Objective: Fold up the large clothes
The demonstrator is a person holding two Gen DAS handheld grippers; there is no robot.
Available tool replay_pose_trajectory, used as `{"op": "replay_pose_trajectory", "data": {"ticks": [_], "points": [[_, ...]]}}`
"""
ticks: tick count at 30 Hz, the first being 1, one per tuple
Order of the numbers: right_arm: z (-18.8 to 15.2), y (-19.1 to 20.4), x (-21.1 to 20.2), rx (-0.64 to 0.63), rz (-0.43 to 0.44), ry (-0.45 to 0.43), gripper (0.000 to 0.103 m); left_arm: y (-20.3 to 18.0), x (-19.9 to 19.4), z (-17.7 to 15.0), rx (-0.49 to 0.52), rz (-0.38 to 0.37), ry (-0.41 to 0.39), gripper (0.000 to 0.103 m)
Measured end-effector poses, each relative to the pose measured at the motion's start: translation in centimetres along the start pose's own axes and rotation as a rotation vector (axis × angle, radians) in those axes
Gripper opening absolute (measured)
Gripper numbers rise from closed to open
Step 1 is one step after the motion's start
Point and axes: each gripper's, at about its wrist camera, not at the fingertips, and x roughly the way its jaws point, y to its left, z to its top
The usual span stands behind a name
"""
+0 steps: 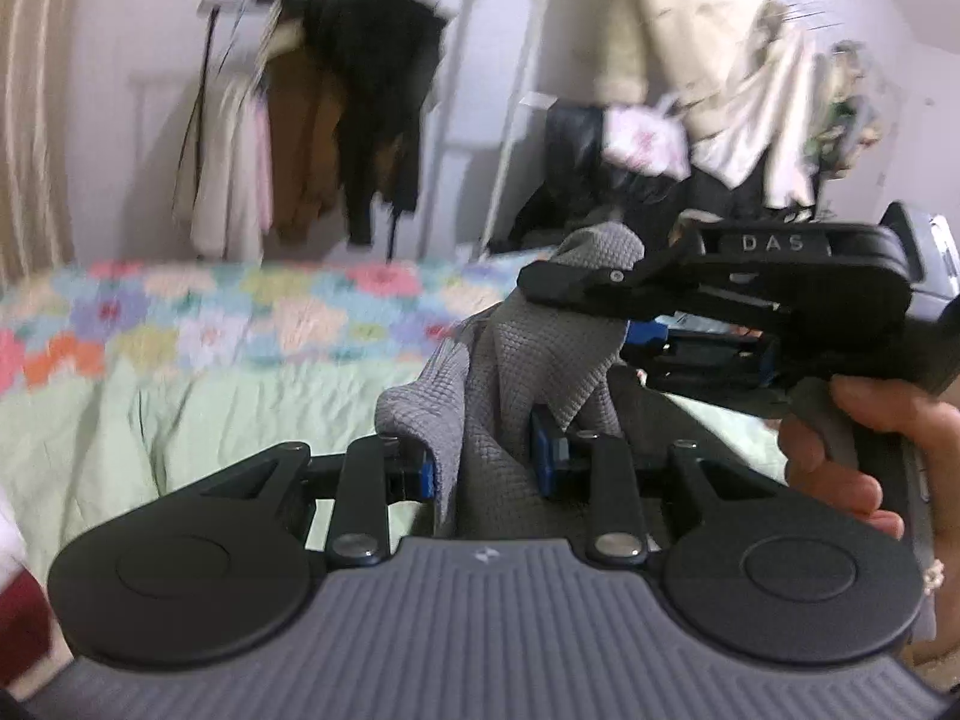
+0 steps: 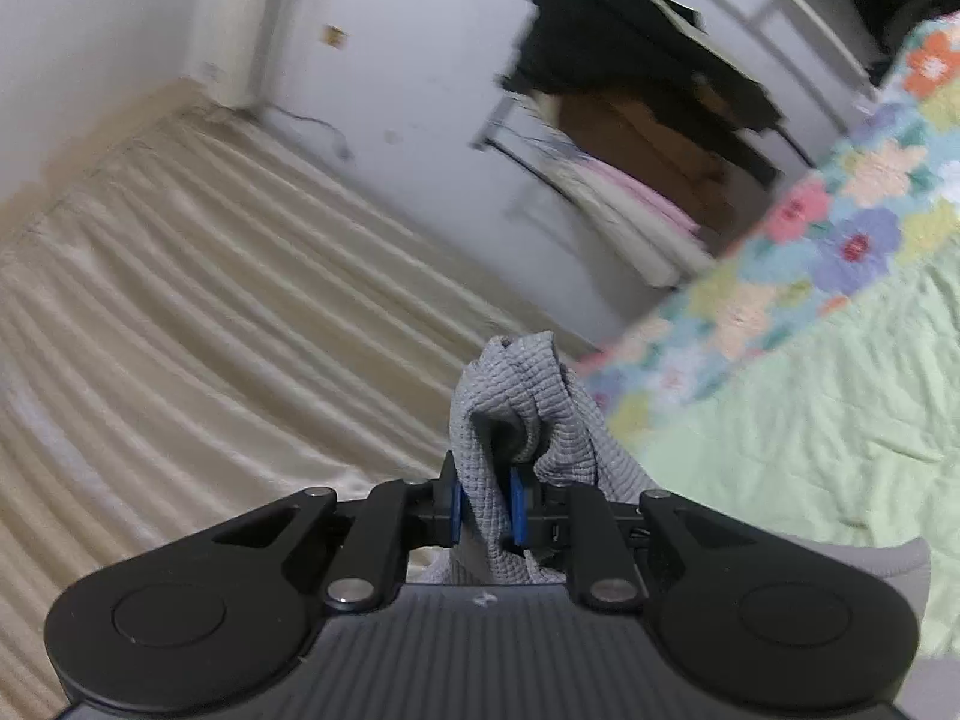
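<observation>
Both clamped on grey waffle-knit garment (image 1: 516,360), held bunched above pale green quilted bedspread (image 1: 180,420). Left gripper (image 1: 486,456) pinching thick folds, right gripper (image 2: 486,507) nipping a thin edge just beside it. Likely slip on the right: soft, stretchy weave, small bite. Bunching risks a crooked fold.

Clothes rack (image 1: 312,120) (white wall (image 1: 480,120))
</observation>
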Motion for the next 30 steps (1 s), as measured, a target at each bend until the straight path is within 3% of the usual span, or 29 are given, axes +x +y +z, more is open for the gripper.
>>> {"op": "replay_pose_trajectory", "data": {"ticks": [4,6,8,9,12,15,17,20,22,23,24,26,27,28,29,30], "points": [[-1.8,-4.5,10.7,-0.024,-0.057,0.057,0.017,8.2,5.9,-3.3,-0.118,0.118,0.039,0.029],[-4.0,-7.2,13.8,0.019,-0.074,0.113,0.022,13.5,9.3,-6.6,-0.239,0.164,0.102,0.026],[-5.8,-9.1,13.9,0.061,-0.070,0.130,0.037,16.6,10.3,-9.5,-0.314,0.171,0.143,0.026],[-6.2,-9.7,12.7,0.036,-0.089,0.120,0.039,18.2,10.6,-10.6,-0.337,0.177,0.163,0.026],[-6.7,-11.4,8.9,-0.045,-0.179,0.080,0.048,20.3,9.4,-10.7,-0.387,0.150,0.149,0.030],[-6.5,-13.1,5.6,-0.104,-0.303,0.039,0.058,20.8,8.1,-10.4,-0.407,0.030,0.132,0.053],[-6.0,-15.4,4.6,-0.105,-0.380,0.040,0.062,20.2,8.6,-10.3,-0.352,-0.006,0.174,0.081],[-5.6,-18.5,5.7,-0.091,-0.446,0.051,0.069,18.6,9.1,-10.8,-0.259,-0.030,0.225,0.096],[-5.2,-20.4,7.2,-0.065,-0.449,0.049,0.074,17.9,9.8,-11.4,-0.226,-0.010,0.258,0.097],[-4.8,-21.4,8.1,-0.043,-0.443,0.046,0.080,17.7,10.2,-11.6,-0.212,0.015,0.274,0.094],[-4.7,-22.0,8.6,-0.025,-0.446,0.050,0.081,17.5,10.8,-11.8,-0.196,0.065,0.291,0.087],[-4.1,-23.8,10.7,0.039,-0.427,0.067,0.082,17.4,11.7,-12.2,-0.162,0.180,0.337,0.031],[-3.8,-24.4,11.7,0.047,-0.405,0.078,0.081,17.5,11.9,-12.3,-0.160,0.237,0.349,0.028],[-3.7,-24.5,12.6,0.035,-0.392,0.084,0.065,17.6,11.9,-12.3,-0.167,0.274,0.348,0.021],[-3.5,-24.6,13.0,0.013,-0.390,0.095,0.029,17.7,11.7,-12.2,-0.180,0.290,0.338,0.019],[-3.3,-24.5,13.4,-0.010,-0.389,0.107,0.012,17.9,11.5,-12.0,-0.197,0.307,0.324,0.019]]}}
